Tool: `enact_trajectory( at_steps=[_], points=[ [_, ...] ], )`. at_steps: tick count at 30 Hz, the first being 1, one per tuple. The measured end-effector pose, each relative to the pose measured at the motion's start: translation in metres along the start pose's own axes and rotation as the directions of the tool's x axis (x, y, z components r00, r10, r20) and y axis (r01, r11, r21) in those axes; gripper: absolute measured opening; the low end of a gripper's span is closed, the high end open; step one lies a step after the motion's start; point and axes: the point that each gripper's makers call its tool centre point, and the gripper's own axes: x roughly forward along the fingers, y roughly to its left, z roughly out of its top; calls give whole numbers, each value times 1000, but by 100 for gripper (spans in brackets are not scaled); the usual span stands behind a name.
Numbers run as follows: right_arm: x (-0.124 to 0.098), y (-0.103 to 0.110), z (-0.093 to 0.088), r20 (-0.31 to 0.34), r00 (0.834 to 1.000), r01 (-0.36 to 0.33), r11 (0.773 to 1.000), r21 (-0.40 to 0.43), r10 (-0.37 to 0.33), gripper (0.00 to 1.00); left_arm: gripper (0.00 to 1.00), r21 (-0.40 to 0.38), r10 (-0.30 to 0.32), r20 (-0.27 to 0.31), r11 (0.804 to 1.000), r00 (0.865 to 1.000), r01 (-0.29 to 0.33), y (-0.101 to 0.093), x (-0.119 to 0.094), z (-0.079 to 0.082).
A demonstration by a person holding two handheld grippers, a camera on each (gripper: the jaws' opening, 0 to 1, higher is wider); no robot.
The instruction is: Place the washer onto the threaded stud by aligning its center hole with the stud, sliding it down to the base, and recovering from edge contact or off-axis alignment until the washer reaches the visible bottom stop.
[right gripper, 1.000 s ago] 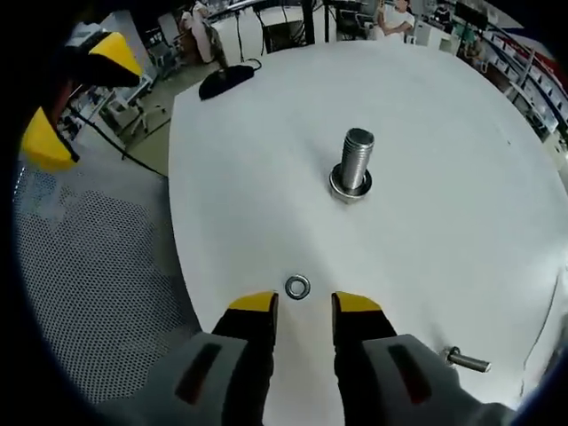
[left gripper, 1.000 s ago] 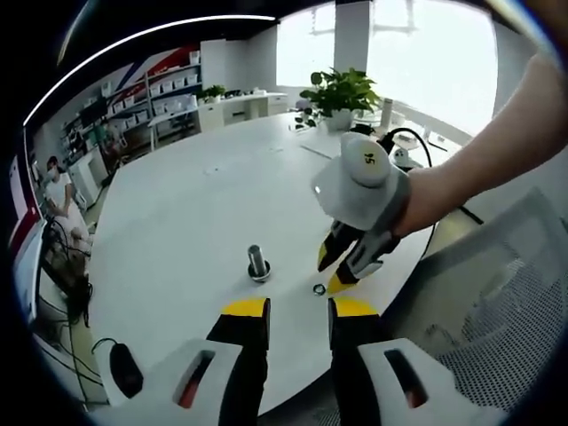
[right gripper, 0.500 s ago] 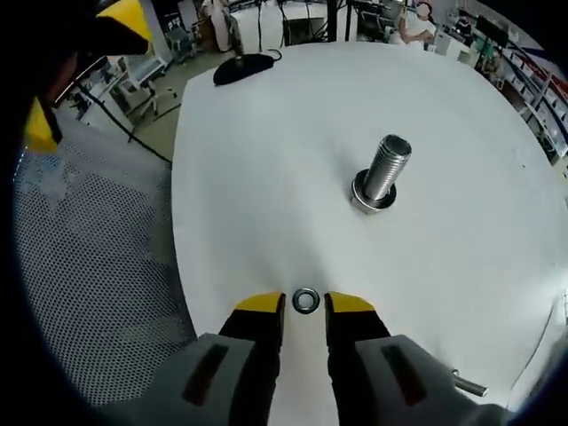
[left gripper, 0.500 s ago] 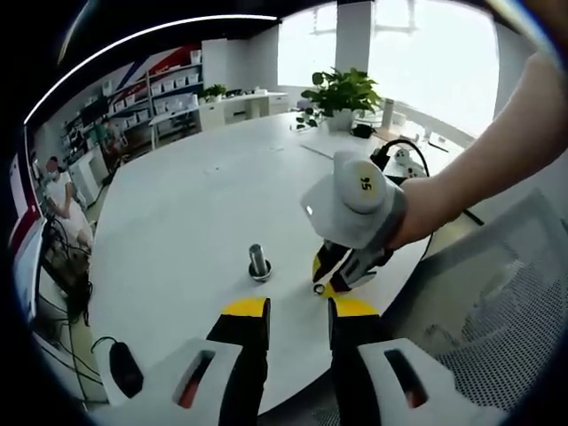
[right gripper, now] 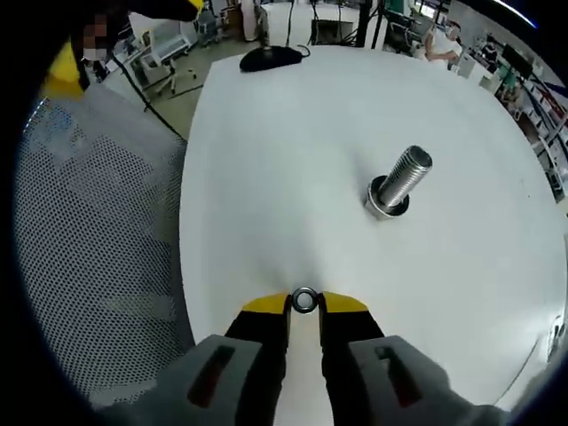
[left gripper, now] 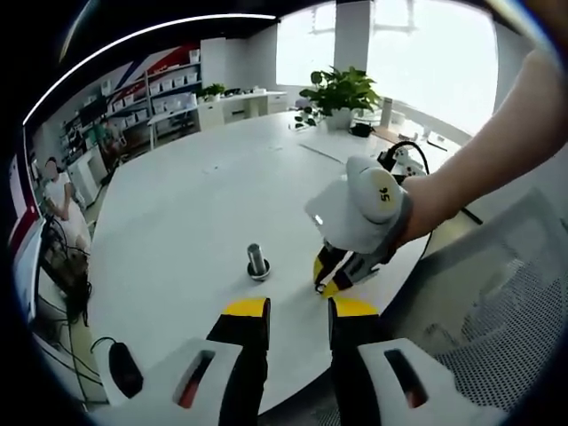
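Observation:
A threaded steel stud [right gripper: 399,181] stands head-down on the round white table [right gripper: 266,177], also seen as the stud [left gripper: 257,262] in the left gripper view. The small metal washer [right gripper: 304,300] lies flat on the table near its edge, pinched between the yellow tips of my right gripper [right gripper: 304,303], which is shut on it. From the left gripper view, the right gripper [left gripper: 328,277] points down at the table just right of the stud, hiding the washer. My left gripper [left gripper: 300,309] hovers near the table edge, open and holding nothing.
A black mouse [right gripper: 271,58] with a cable lies at the table's far edge, the same mouse [left gripper: 124,371] showing low left in the left gripper view. A grey mesh chair [right gripper: 89,222] stands beside the table. A potted plant [left gripper: 342,89] sits at the far side.
My right gripper's jaws have closed in from a wide gap onto the washer. The right gripper has dropped lower toward the table. The left gripper has stayed put.

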Motion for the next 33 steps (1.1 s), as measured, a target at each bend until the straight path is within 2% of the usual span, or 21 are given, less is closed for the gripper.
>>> enact_trajectory(
  at_steps=[6,10,11,13,18,24,33],
  points=[
    [-4,-2,-11,-20,999,-30,1000,1,30,16,24,1,0,-1,1000,1000,0,0,0,0],
    [-4,0,-10,-11,999,-49,998,34,49,18,24,2,-2,-1,1000,1000,2,0,0,0],
    [-4,0,-10,-20,999,-45,999,13,45,18,24,2,-2,-1,1000,1000,2,0,0,0],
    [-4,0,-11,-55,998,-44,995,-85,40,17,24,0,-3,-2,1000,1000,3,0,0,0],
    [-5,4,-13,-65,996,-67,986,-153,57,19,24,-4,-1,-1,1000,1000,1,1,0,-1],
    [-5,3,-14,-79,995,-83,977,-194,68,17,24,-1,-2,-4,1000,1000,2,0,0,-1],
    [-3,4,-13,-125,991,-80,976,-202,56,15,24,-1,-2,-5,1000,1000,2,0,0,-1]
  ],
)
